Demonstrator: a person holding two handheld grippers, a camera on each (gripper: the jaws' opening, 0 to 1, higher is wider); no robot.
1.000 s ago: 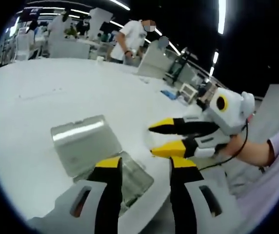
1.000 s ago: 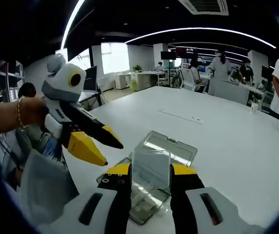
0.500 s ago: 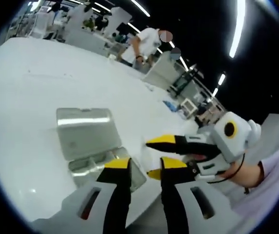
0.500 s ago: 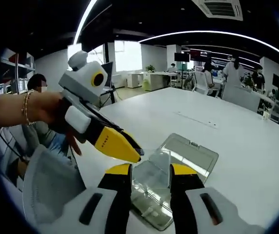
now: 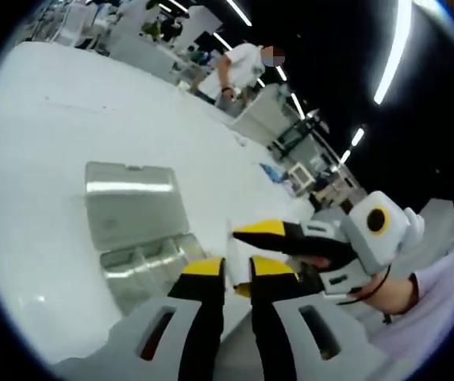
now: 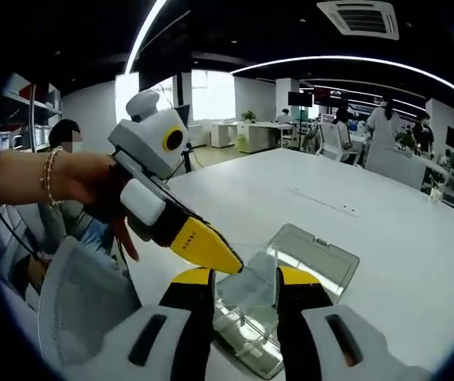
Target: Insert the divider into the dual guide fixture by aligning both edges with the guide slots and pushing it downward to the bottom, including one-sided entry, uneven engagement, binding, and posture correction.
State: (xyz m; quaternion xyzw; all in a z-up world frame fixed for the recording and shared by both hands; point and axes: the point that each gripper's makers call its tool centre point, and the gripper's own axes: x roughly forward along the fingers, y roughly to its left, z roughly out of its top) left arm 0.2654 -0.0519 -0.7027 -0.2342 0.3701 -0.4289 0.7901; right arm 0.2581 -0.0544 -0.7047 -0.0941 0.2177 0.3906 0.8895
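Observation:
The clear plastic divider (image 6: 247, 287) stands upright between my right gripper's (image 6: 247, 278) yellow-tipped jaws, which are shut on its two side edges. It hangs over the clear fixture box (image 6: 251, 349), whose open lid (image 6: 316, 252) lies flat behind it. My left gripper (image 6: 236, 267) reaches in from the left, its narrow yellow tips closed at the divider's upper left corner. In the left gripper view my own gripper (image 5: 237, 268) has its jaws nearly together around the thin edge of the divider (image 5: 231, 248). The right gripper (image 5: 247, 232) comes in from the right, and the box (image 5: 144, 266) lies below left with its lid (image 5: 132, 205) open.
The box sits near the edge of a wide white table (image 6: 386, 238). A person's hand with a bracelet (image 6: 48, 178) holds the left gripper. A seated person (image 6: 64, 147) is behind it. People stand at desks across the room (image 5: 235, 67).
My left jaws have narrowed from wide apart to nearly together and moved in onto the divider's corner. The right gripper has kept the divider and lowered it towards the box.

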